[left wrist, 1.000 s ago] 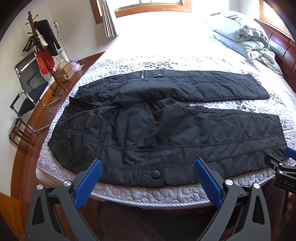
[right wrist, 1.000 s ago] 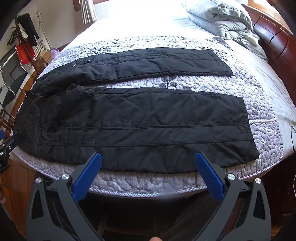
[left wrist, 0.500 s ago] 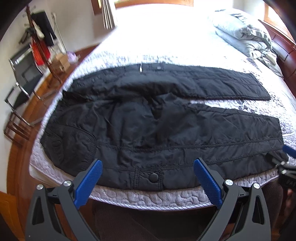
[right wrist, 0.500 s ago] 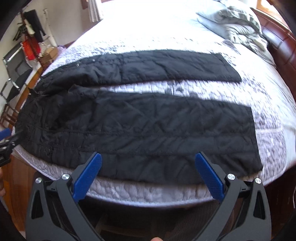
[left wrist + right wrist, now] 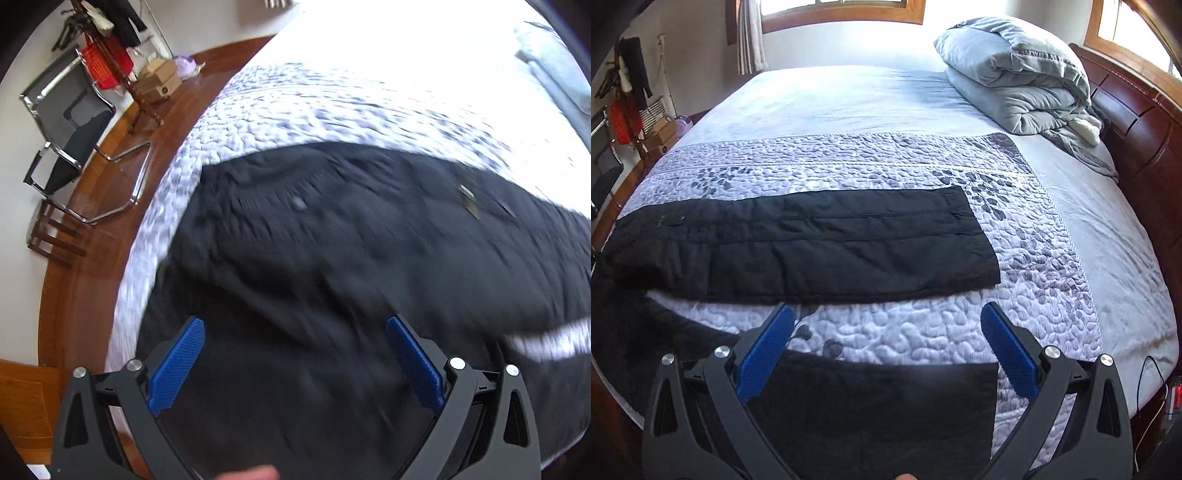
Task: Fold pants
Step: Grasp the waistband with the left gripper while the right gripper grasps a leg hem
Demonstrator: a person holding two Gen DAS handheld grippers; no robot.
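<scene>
Black pants (image 5: 812, 240) lie across the bed (image 5: 1071, 229), legs running crosswise. The left hand-held gripper (image 5: 295, 365) hangs over the waist, the right hand-held gripper (image 5: 886, 354) over the near cuff, both wide apart and empty.

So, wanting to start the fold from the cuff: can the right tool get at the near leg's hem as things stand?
Probably yes. The right tool is open and sits right over the near leg's hem, with nothing lying between them on the quilt.
</scene>
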